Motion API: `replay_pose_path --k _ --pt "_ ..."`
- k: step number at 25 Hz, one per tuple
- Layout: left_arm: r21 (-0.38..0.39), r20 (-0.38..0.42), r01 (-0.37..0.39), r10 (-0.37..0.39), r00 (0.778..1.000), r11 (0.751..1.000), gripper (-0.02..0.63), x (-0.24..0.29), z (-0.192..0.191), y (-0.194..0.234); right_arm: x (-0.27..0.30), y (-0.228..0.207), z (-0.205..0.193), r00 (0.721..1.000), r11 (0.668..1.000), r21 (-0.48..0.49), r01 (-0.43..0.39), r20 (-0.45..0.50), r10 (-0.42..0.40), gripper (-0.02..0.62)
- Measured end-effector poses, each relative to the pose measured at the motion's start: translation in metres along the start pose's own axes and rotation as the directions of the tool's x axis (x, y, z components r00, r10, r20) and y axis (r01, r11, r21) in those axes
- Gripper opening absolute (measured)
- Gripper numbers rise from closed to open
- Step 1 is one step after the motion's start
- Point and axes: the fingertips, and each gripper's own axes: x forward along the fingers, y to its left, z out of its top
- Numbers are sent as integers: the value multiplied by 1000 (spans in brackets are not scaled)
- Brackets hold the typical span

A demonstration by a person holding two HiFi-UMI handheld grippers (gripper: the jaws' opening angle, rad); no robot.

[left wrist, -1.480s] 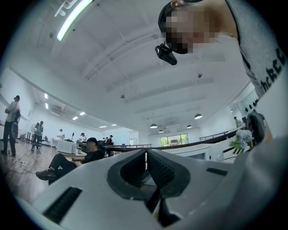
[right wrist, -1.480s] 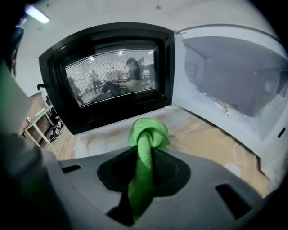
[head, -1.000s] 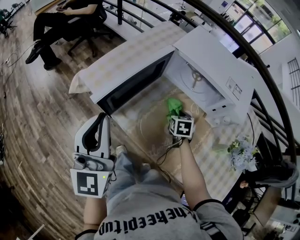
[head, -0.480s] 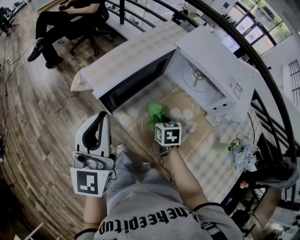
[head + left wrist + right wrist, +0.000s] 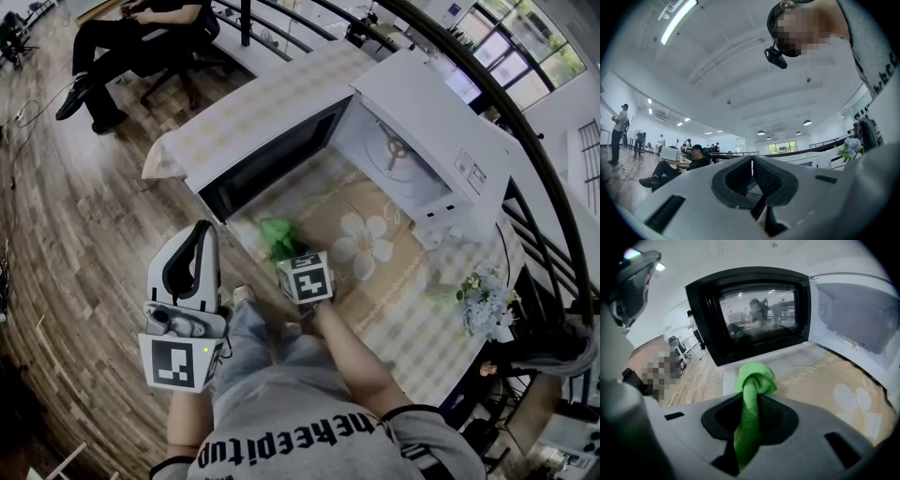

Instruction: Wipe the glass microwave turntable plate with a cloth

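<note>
by microwave door (image 5: 267, 159) | right gripper (image 5: 751, 401) fingers clenched on green cloth (image 5: 754, 378) | left gripper (image 5: 751, 165) fingers closed

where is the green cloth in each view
Head view: green cloth lower centre, just beyond the right gripper.
Left gripper view: not in it.
Right gripper view: centre, clamped between the jaws.
Shared landmark: the open microwave door, behind the cloth in both.

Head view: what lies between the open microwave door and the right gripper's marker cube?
The green cloth, clamped in the tongs of the right gripper, lies between microwave door and marker cube, seen in the head view.
</note>
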Motion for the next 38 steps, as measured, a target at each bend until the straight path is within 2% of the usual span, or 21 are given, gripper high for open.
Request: replay_pose_path --k 9,16,27,34,36,38 --pt "-4 5 13 -13 1000 1000 12 -1 3 -11 -22 -75 -14 992 987 99 125 12 -126 86" --pt "1 7 34 -34 999 999 12 -1 7 -27 -44 -126 -27 976 963 165 211 11 -215 86" --pt "12 7 35 -35 999 999 12 -7 11 -35 -75 -183 -47 943 919 225 325 -1 -333 86" --pt "12 8 18 -18 1000 1000 12 -13 12 -30 -83 -195 -51 920 898 210 386 -22 -391 86" --pt "10 8 18 -18 1000 1000 12 -14 12 -31 -82 -184 -47 929 906 211 366 -21 -370 86" --pt "9 8 21 -21 1000 1000 12 -14 11 -32 -77 -160 -43 952 929 221 298 -4 -305 86"
